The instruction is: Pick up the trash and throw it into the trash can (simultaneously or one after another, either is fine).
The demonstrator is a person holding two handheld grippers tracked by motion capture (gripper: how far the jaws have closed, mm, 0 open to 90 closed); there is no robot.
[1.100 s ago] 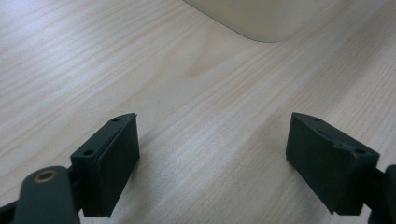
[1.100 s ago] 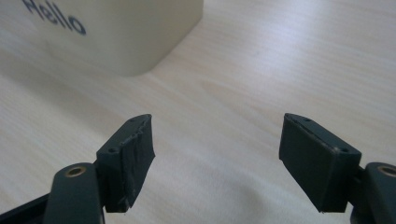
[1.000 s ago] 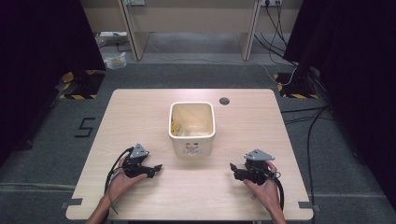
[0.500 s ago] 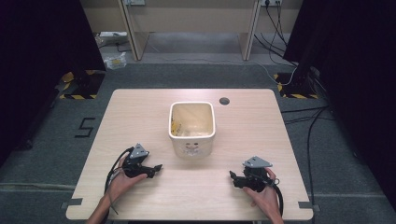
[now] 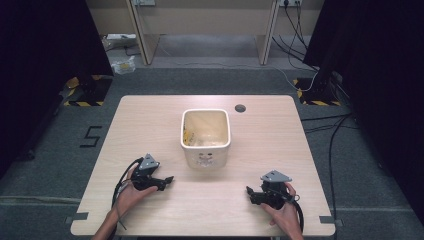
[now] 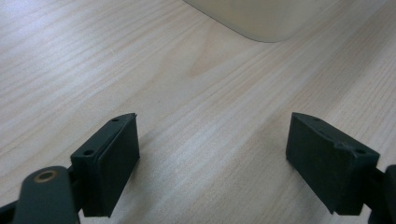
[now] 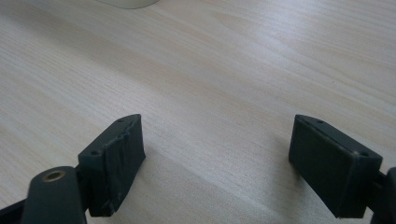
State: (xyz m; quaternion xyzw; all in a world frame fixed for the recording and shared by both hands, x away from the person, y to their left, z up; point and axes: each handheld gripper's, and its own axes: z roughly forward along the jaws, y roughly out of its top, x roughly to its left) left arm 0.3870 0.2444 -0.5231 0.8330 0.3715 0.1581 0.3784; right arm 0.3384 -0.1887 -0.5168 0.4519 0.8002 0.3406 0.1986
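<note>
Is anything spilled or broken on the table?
Nothing stands out. The cream bin stands upright mid-table, with no spill on the wood around it. The left gripper and right gripper sit open and empty on the table; the right one's jaws have just been opening.

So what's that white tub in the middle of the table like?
The tub is a cream-white, squarish container with rounded corners, probably plastic. It stands upright and open-topped on the wooden table, about midway. Something yellowish lies inside, too small to identify. A faint face-like print marks its near side. Nothing touches it but the table.
</note>
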